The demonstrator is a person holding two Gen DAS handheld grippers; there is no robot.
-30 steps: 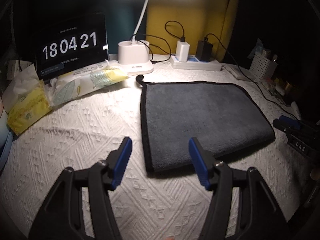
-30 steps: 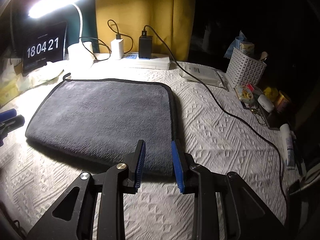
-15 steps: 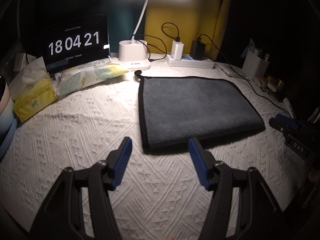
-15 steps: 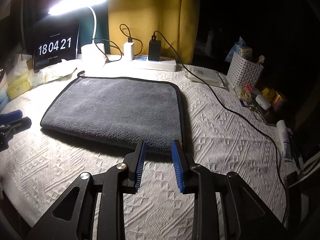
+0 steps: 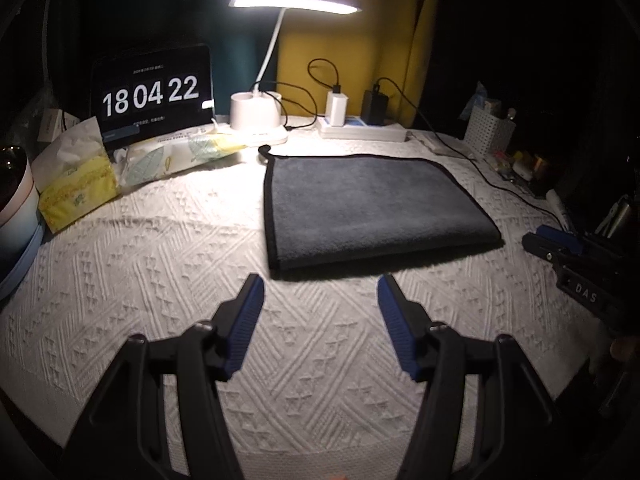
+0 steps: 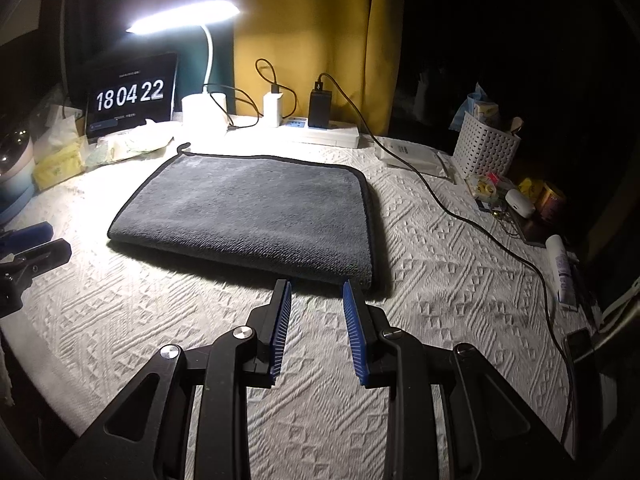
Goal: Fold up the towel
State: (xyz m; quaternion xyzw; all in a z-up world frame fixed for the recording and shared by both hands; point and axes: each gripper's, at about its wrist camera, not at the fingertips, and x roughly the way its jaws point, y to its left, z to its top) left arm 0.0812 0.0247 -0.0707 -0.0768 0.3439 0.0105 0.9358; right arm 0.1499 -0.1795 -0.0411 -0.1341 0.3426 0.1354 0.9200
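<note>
Right now your left gripper (image 5: 320,284) hangs with fingers spread wide, empty, just short of the gray towel (image 5: 372,208), which lies folded flat on the white tablecloth (image 5: 160,260); your right gripper (image 6: 314,286) is parted too, holding nothing, near its edge

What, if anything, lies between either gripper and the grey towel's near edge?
Nothing visible. Only bare white bedspread separates the open left gripper from the towel, and the open right gripper sits just short of its near right corner.
</note>
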